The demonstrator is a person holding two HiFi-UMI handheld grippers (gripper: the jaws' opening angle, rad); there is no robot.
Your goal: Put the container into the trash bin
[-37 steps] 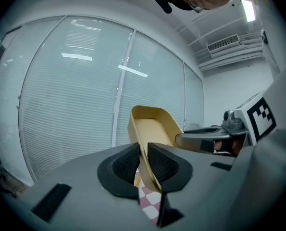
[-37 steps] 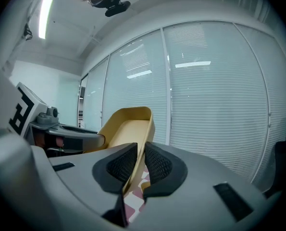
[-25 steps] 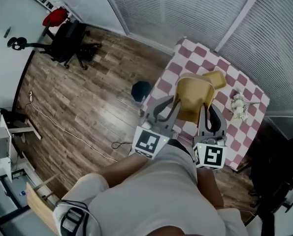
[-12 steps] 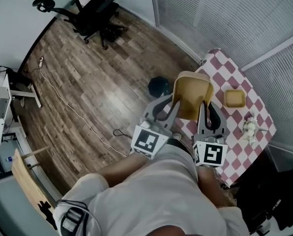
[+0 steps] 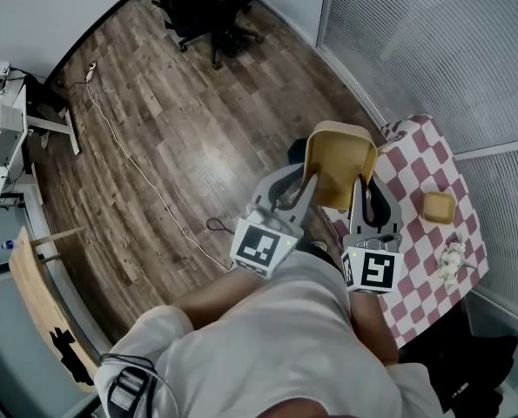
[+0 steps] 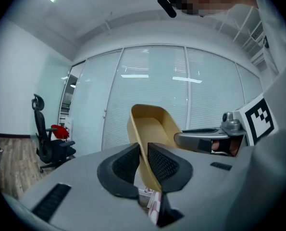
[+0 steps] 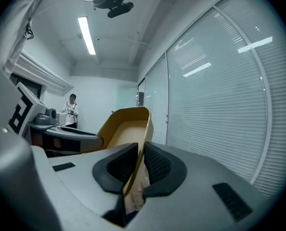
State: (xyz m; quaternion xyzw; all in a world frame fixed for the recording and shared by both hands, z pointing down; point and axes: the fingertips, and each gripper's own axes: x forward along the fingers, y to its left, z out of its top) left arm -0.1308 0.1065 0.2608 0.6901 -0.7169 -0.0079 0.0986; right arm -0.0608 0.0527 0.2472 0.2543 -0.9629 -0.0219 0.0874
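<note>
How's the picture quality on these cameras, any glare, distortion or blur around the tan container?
Head view: strong fisheye curve, a soft sheen on the wooden plank floor, the tan plastic container sharp. Left gripper view: light streaks reflected in the frosted glass wall, dark corners. Right gripper view: bright ceiling strip light.

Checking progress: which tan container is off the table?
The large tan container, gripped by the left tongs and right tongs; the small tan container sits on the checked table.

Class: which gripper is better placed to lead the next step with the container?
Left gripper, marginally: open wooden floor lies on its side, the checkered table beside the right gripper. Both are shut on opposite walls of the tan container, so they share the carry.
</note>
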